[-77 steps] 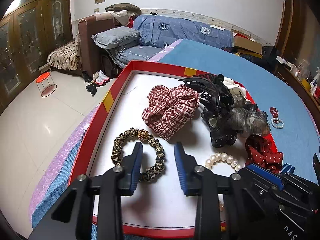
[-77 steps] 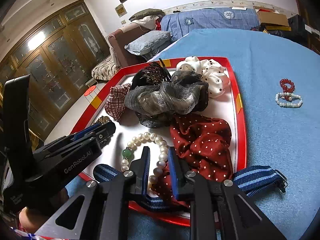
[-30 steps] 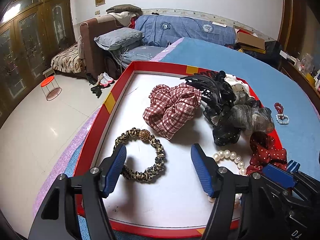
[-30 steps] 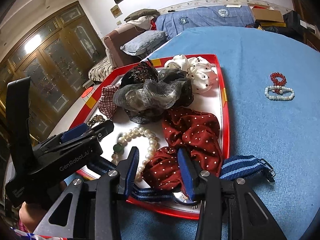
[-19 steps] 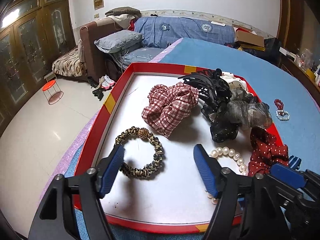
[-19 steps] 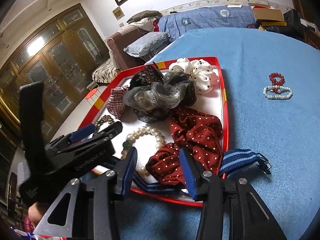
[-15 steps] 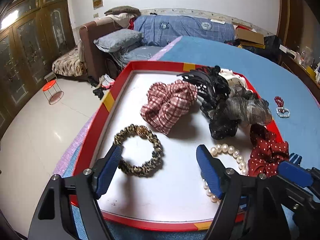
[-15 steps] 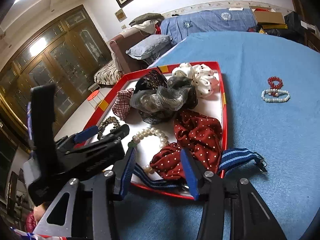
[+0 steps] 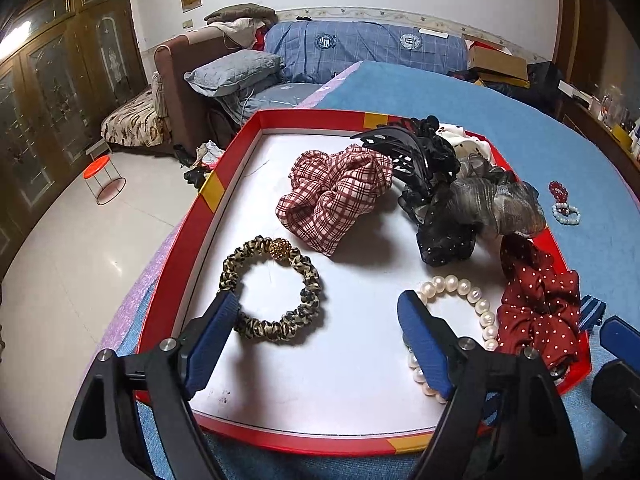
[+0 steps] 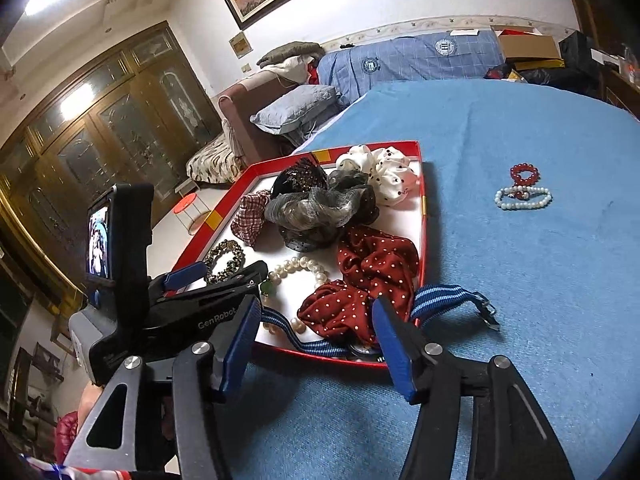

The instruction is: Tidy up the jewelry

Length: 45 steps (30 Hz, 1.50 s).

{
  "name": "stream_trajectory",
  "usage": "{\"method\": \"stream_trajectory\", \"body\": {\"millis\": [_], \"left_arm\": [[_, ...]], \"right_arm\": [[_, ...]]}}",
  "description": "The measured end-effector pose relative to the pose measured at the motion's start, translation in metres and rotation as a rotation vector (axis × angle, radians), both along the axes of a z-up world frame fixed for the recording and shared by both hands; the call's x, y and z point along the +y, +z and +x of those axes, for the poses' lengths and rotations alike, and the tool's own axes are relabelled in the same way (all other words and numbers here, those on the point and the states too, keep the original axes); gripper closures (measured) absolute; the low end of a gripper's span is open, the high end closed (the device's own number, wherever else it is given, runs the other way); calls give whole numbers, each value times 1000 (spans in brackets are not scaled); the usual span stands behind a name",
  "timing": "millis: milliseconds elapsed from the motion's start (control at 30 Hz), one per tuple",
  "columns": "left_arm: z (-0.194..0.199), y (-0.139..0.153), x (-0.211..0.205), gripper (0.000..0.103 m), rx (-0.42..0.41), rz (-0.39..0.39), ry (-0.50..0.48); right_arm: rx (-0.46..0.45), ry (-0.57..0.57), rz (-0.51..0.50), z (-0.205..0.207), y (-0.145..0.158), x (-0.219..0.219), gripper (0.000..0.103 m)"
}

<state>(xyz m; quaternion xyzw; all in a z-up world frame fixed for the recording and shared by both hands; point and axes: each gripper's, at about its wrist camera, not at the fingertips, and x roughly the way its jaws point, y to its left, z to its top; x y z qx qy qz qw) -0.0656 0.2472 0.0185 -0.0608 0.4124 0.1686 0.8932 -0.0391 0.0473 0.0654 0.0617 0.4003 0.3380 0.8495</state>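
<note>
A red tray [image 9: 188, 236] with a white floor sits on the blue table. In it lie a leopard-print hair tie [image 9: 272, 288], a pearl bracelet [image 9: 476, 312], a plaid scrunchie [image 9: 336, 196], a black claw clip [image 9: 412, 152], a grey scrunchie [image 9: 492, 204] and a red dotted scrunchie [image 9: 540, 300]. My left gripper [image 9: 320, 344] is open and empty above the tray's near edge. My right gripper [image 10: 316, 344] is open and empty, raised before the tray [image 10: 423, 216]. A blue striped watch strap [image 10: 444, 296] hangs over the tray's corner. A red bead bracelet [image 10: 524, 174] and a white bead bracelet [image 10: 524, 197] lie on the table.
The blue tablecloth [image 10: 540, 260] spreads to the right of the tray. The left gripper's body [image 10: 168, 300] stands left of my right gripper. A sofa [image 9: 360, 48], pillows and wooden cabinets stand beyond the table. The table's left edge drops to a tiled floor [image 9: 60, 248].
Both grippers have opened wide and pulled back and up from the tray. The right gripper let go of the watch strap, which now lies over the tray's corner.
</note>
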Motion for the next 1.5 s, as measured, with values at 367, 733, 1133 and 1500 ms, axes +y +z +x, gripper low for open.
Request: {"method": "stream_trajectory", "body": {"millis": [367,733,1133,1500], "left_arm": [[-13,-2,-7,13,12,7,4],[-41,8,-23,8,-65,13,18],[-98,34,-39,4,-238,67,49],[-138,55,-59,0,-208,222,31]], "right_arm": [[-3,-14,-25,-7,0,-7,22],[-64,-61,-74,-27,5,-27,14],[-84,-89,-78,-61,1,-46,13],[-163,-154,-42,-98,22,-65,12]]}}
